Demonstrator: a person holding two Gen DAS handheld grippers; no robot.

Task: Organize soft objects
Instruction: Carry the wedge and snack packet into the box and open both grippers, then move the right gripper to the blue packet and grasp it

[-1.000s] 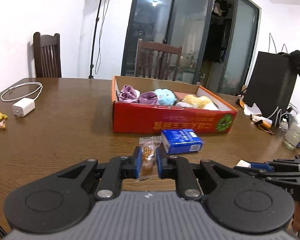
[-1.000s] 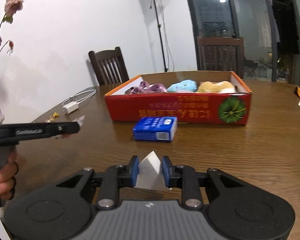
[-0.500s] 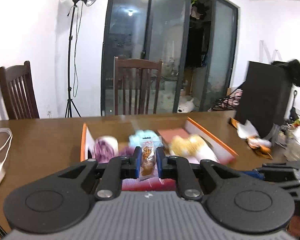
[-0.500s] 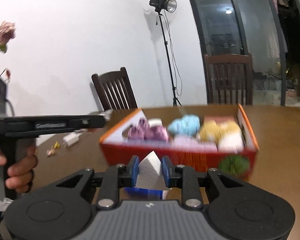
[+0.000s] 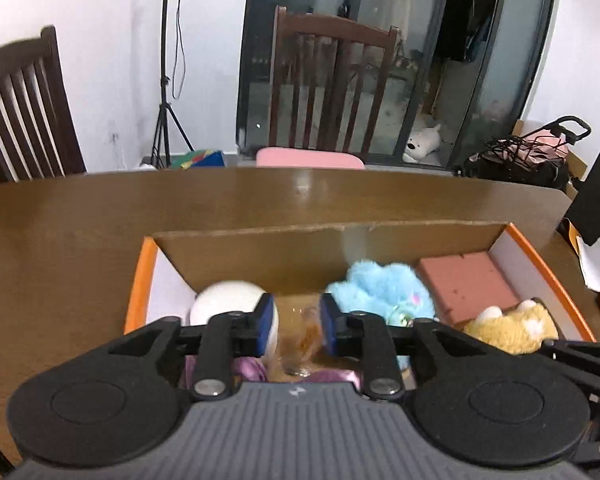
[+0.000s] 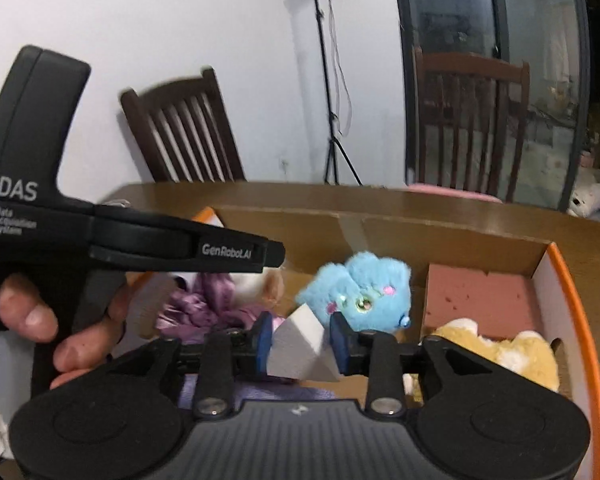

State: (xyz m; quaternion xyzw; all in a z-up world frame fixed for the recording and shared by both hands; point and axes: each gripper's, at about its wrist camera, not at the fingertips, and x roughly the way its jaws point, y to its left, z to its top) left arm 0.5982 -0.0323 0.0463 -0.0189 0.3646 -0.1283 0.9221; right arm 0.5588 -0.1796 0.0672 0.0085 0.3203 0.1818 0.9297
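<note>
Drop step over box (image 5: 531, 256): left gripper (image 5: 296, 324) jaws just opening, snack packet (image 5: 300, 340) loose between; right gripper (image 6: 300, 344) likewise, white wedge (image 6: 300, 348) between; next, withdraw clear

Left wrist view: close above cardboard box (image 5: 379, 236), angled down and forward toward far chair (image 5: 331, 84). Right wrist view: same box (image 6: 459, 236), close, facing slightly leftward. Shared: box interior, blue plush (image 5: 379, 288) (image 6: 359, 284), worktop (image 5: 80, 216) far edge.
</note>
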